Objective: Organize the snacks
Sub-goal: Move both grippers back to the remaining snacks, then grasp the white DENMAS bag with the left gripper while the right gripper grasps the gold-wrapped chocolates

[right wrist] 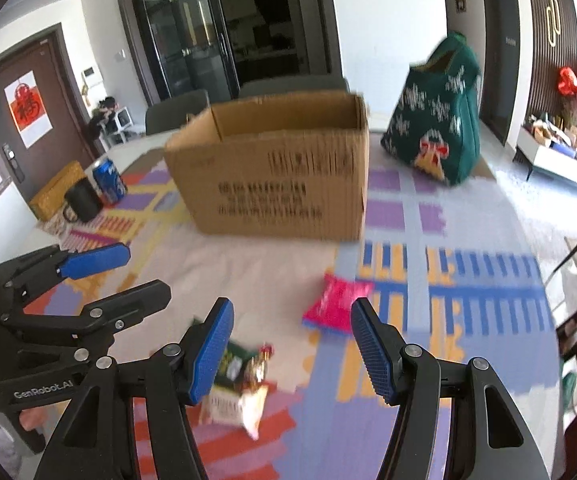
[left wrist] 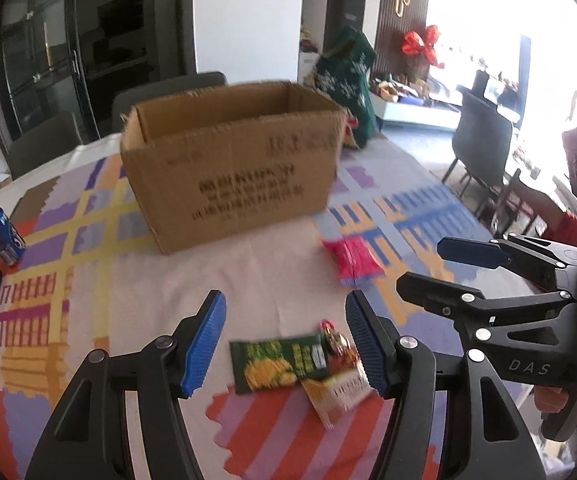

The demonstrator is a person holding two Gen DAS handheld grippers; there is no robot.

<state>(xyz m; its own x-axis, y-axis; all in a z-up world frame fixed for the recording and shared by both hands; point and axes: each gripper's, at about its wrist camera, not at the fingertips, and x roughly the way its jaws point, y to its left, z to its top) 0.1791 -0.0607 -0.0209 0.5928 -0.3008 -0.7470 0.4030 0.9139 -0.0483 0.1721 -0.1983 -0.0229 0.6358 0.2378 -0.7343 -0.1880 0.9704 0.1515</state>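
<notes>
Your snacks lie loose on the patterned worktop [left wrist: 88, 280], in front of an open brown cardboard box [left wrist: 232, 172] that stands upright with black print on its near side. A pink packet [left wrist: 352, 260] lies flat and alone, between the box and the nearer pile. In that pile, a dark green packet [left wrist: 276, 364] with yellow artwork lies flat, touching an orange-and-white packet [left wrist: 338, 394] that partly overlaps it; a small red-and-gold wrapped item [left wrist: 334, 340] rests against both, its detail too blurred for you to read
</notes>
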